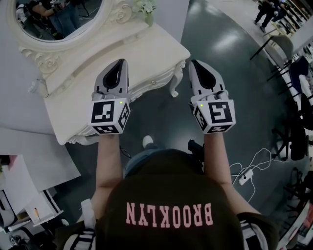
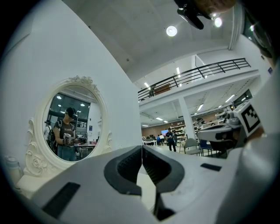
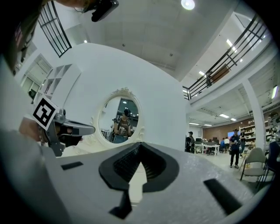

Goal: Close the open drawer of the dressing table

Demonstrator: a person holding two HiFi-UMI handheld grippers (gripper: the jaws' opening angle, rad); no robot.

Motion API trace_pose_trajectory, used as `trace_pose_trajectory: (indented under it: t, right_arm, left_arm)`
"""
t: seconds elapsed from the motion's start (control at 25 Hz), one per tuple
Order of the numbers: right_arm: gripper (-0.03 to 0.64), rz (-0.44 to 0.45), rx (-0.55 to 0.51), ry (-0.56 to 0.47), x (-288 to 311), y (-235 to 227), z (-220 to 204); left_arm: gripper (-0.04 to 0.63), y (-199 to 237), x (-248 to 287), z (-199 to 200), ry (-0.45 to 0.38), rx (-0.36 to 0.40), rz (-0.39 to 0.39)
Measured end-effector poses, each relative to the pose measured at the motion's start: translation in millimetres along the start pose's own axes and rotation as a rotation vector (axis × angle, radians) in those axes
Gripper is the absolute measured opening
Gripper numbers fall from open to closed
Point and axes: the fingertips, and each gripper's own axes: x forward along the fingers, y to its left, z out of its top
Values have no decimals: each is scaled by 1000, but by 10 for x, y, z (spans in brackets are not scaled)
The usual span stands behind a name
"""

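- Nearest: the person stands at the table's front corner with both forearms stretched forward and level. This looks like a ready stance for a push rather than a grab.
- Left gripper (image 1: 119, 63): jaws pressed together with nothing between them. Its tip hangs over the front edge of the dressing table (image 1: 137, 46). Closed jaws make a blunt nose, which I judge suits shoving a drawer front.
- Right gripper (image 1: 198, 64): jaws likewise pressed together and empty. It is held beside the left one but past the table's corner, over bare floor (image 1: 230, 83), so it seems to be kept clear as a spare.
- Drawer: I cannot make it out in any view. The tabletop and the left gripper cover the carved front rail where it would sit, so how far open it is cannot be confirmed.
- Table orientation: its long axis runs from lower left to upper right in the head view. The front faces the person, so a drawer there should slide in away from them, toward the mirror side.
- Farther back: the oval mirror (image 1: 63, 14) stands upright along the rear edge, with flowers (image 1: 144, 7) beside it.
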Motion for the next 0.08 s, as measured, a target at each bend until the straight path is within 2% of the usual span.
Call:
trace_pose_trajectory:
  t: [0.08]
  right_arm:
    - [-3, 0, 1, -1, -3, 8, 5]
  left_arm:
    - [5, -2, -5, 0, -2, 0, 0]
